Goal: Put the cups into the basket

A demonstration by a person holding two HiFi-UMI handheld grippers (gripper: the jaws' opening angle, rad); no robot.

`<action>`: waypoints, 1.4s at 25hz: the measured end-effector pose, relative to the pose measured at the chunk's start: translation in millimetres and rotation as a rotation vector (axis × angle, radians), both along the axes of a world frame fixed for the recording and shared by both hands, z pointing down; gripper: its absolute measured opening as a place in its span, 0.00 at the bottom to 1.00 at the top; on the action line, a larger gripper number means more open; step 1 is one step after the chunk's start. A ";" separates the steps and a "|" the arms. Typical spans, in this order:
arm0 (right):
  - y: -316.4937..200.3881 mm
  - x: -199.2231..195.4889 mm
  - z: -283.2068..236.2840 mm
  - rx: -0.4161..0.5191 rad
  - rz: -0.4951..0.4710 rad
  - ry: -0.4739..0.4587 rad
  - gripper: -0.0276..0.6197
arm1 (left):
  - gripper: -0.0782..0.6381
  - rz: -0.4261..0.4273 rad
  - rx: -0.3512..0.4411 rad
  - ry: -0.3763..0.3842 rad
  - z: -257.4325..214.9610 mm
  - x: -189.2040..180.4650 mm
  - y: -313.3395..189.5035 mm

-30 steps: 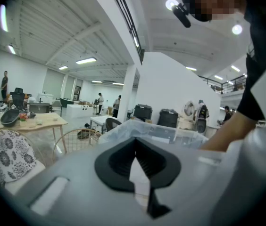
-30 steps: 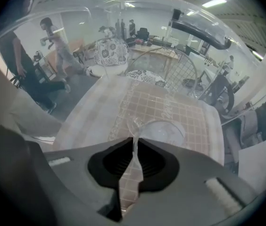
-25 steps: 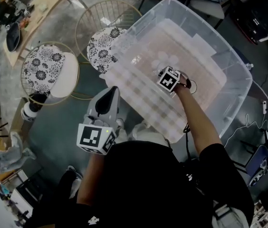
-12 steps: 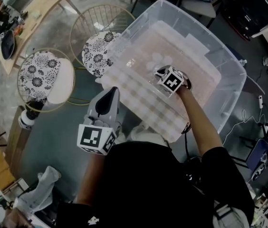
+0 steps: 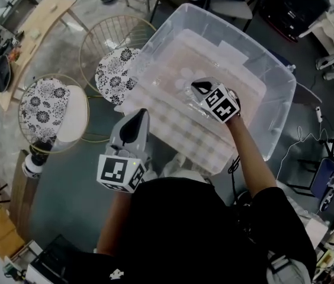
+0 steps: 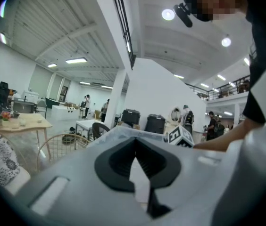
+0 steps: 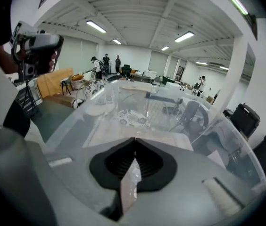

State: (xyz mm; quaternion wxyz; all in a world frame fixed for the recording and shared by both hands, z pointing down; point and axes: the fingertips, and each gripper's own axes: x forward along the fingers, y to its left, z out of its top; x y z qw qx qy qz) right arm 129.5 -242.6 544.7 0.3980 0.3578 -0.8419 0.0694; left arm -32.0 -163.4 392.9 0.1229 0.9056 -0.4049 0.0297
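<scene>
Left to right: the wire baskets (image 5: pixel 111 34) stand off the left edge of the clear bin (image 5: pixel 161 28), no cups visible in them. Left gripper (image 6: pixel 135 147) is idle at the bin's near-left corner, jaws together on nothing. Rows of clear cups (image 5: pixel 179 123) fill the bin. Right gripper (image 7: pixel 134 149) has just closed and risen out of the bin, pinching a glossy clear sliver, probably one cup's wall (image 7: pixel 129 182). The carry left to a basket comes next. No readable writing, only square markers on the cubes (image 5: pixel 221 104).
</scene>
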 end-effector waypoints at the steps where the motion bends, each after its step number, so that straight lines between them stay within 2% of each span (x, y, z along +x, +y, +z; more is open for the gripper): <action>1: 2.2 -1.9 -9.7 0.015 0.014 -0.024 0.05 | 0.12 0.010 0.001 0.004 -0.8 0.5 1.2; 11: 38.8 -34.6 -107.3 0.197 0.148 -0.257 0.05 | 0.12 0.116 0.026 0.039 -10.6 -2.1 12.4; 24: 90.3 -105.0 -182.6 0.368 0.261 -0.463 0.05 | 0.12 0.151 0.071 0.086 -33.9 -48.1 20.1; 35: 129.1 -140.7 -203.6 0.436 0.328 -0.493 0.05 | 0.12 0.234 0.063 0.092 -34.5 -70.5 42.7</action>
